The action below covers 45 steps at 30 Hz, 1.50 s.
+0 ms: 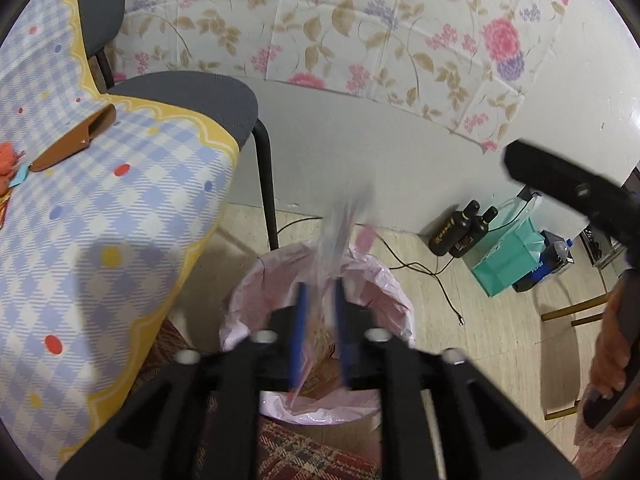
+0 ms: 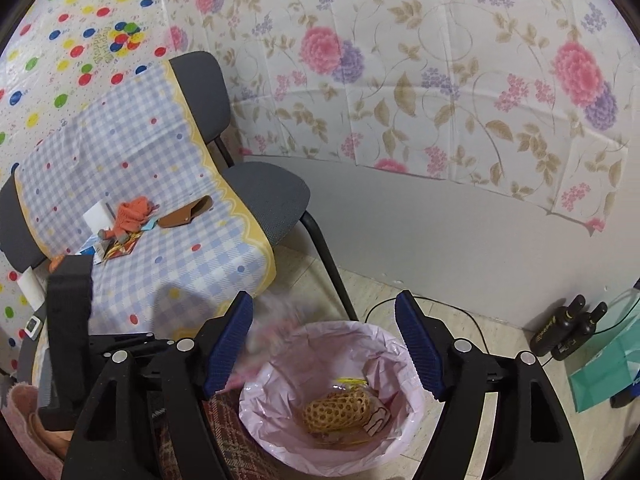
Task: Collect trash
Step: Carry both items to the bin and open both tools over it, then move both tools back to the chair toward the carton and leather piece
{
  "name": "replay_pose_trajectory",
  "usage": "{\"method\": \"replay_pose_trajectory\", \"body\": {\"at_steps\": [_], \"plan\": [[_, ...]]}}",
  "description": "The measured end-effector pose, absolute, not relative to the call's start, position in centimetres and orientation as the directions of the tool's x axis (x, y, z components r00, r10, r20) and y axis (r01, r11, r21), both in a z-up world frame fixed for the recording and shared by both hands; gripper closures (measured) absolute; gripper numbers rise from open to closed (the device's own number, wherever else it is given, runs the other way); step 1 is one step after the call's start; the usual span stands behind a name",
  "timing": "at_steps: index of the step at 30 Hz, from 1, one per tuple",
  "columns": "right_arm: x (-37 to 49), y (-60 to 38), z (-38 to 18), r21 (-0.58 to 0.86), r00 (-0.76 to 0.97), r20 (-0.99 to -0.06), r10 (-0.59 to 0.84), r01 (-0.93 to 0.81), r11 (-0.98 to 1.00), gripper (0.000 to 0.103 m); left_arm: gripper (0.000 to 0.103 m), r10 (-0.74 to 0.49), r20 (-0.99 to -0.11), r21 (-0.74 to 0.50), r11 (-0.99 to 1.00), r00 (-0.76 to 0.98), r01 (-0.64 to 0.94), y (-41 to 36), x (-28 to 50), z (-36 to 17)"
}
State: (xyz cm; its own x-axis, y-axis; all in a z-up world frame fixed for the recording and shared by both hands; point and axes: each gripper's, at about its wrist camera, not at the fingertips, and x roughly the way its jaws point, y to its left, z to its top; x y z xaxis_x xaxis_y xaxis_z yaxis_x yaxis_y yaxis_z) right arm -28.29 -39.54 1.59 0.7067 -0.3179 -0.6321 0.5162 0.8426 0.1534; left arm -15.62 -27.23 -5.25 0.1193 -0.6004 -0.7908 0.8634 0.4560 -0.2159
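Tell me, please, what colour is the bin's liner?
Pale pink liner; clearest in the right wrist view.

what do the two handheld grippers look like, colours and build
Both the left gripper and the right gripper are matte black plastic linkages with round silver pivot bolts. Each has two flat fingers faced with ribbed dark blue pads. A pink fuzzy sleeve shows at the edge.

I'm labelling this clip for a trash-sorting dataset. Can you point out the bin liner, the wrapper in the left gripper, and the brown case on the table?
bin liner [image 2: 394, 344]: right wrist view, far inner wall.
wrapper [image 1: 340, 236]: left wrist view, blurred upper part.
brown case [image 1: 72, 140]: left wrist view, middle.
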Motion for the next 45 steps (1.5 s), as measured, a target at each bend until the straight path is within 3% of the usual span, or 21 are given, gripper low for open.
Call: {"method": "replay_pose_trajectory", "body": {"at_steps": [1,10,24,30,35,41,45], "plan": [[-28.3,-39.6,1.7,0.152,0.708,-0.629,-0.321,0.517,0.842,0.029,0.074,-0.597,-0.793,-0.216,0.461,0.121,0.861,-27.3,-15.5,-5.4],[-27.6,-38.6,2.5,0.152,0.733,-0.608,-0.305,0.485,0.861,0.029,0.068,-0.609,-0.756,-0.178,0.543,0.239,0.821,-23.7,-13.4,-3.0],[-21.6,-34.5,4.4,0.13,0.799,-0.558,-0.224,0.351,0.927,0.029,0.064,-0.538,-0.682,-0.104,0.742,0.496,0.662,-14.0,-9.3,1.6],[-16.4,-32.0,5.4,0.103,0.828,-0.535,-0.169,0.263,0.959,0.029,0.053,-0.436,-0.662,-0.067,0.844,0.609,0.531,-9.3,-6.1,2.4],[-12.7,-30.1,5.4,0.093,0.837,-0.534,-0.123,0.202,0.975,0.029,0.027,-0.295,-0.633,0.014,0.92,0.716,0.392,-5.7,-3.4,2.5],[-8.5,-29.0,4.5,0.091,0.833,-0.545,-0.092,0.168,0.982,0.029,0.024,-0.204,-0.653,0.011,0.96,0.729,0.278,-2.9,1.0,1.0],[-5.4,-29.2,3.8,0.09,0.824,-0.559,-0.09,0.169,0.982,0.019,0.023,-0.18,-0.673,0.011,0.967,0.717,0.253,-3.0,3.6,0.0]]}}
